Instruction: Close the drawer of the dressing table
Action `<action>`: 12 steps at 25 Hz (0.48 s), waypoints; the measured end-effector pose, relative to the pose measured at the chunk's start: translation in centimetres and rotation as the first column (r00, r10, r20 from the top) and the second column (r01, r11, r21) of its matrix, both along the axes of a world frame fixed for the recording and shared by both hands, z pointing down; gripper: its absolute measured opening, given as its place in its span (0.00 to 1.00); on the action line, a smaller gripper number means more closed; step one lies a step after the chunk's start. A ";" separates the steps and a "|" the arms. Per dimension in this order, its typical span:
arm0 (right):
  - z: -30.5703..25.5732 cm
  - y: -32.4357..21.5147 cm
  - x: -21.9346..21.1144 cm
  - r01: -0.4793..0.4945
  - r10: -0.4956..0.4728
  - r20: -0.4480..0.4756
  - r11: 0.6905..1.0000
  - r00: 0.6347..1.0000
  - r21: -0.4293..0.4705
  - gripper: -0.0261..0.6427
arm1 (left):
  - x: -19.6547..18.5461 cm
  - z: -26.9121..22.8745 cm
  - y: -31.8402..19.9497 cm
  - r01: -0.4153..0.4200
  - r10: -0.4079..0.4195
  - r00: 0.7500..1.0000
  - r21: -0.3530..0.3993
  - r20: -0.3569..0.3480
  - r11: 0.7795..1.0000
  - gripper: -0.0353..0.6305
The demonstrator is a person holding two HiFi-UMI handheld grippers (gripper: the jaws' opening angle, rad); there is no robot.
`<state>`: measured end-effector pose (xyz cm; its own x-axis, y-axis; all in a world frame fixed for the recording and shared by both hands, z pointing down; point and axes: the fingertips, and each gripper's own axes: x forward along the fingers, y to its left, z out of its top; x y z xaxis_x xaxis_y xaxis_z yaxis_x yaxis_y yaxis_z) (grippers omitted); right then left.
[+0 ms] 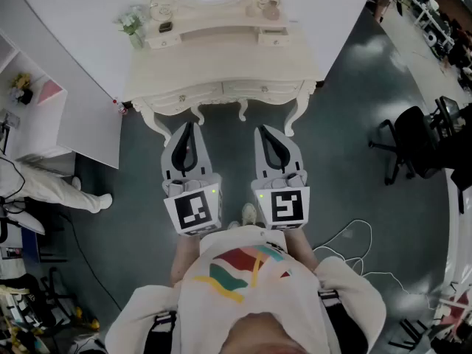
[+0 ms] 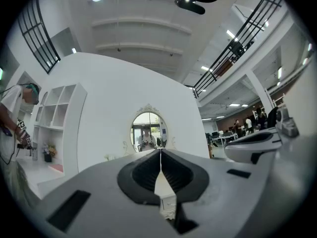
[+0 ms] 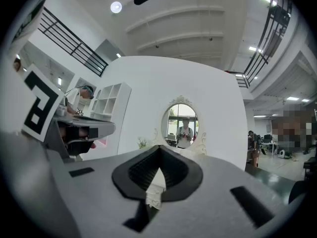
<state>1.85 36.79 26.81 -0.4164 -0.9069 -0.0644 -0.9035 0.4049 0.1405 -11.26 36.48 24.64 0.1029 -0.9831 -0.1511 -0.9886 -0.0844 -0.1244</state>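
Upper centre of the head view: cream carved dressing table (image 1: pixel 221 65), front drawers (image 1: pixel 263 91) facing down-frame, none plainly standing out from here. Mid-frame, near that front: left tool (image 1: pixel 189 126) and right tool (image 1: pixel 264 131) side by side, each with jaws pressed together on nothing. Probably a light, stiff wooden drawer, sliding easily; better pushed flat at mid-front with closed tips than pinched by its small knob.

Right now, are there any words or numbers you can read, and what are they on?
No words or numbers can be read anywhere.
Left gripper and right gripper: black-and-white square patterns, not letters.
Shirt: coloured stripes, no words.
Small things on the dressing table: too small to read.
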 end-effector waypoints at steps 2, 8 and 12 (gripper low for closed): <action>0.3 -0.2 -0.3 0.006 -0.006 -0.007 1.000 1.000 -0.026 0.04 | 0.1 0.3 -0.1 -0.007 0.007 1.000 -0.059 -0.004 0.998 0.06; 0.4 -1.2 -0.7 0.016 -0.016 -0.003 1.000 1.000 -0.015 0.04 | -0.8 0.4 -1.0 0.013 -0.013 1.000 -0.008 -0.002 1.000 0.06; 1.0 -2.1 -0.7 0.026 -0.026 0.003 0.999 1.000 -0.048 0.04 | -0.6 1.1 -1.6 0.010 -0.010 1.000 -0.091 -0.003 0.996 0.06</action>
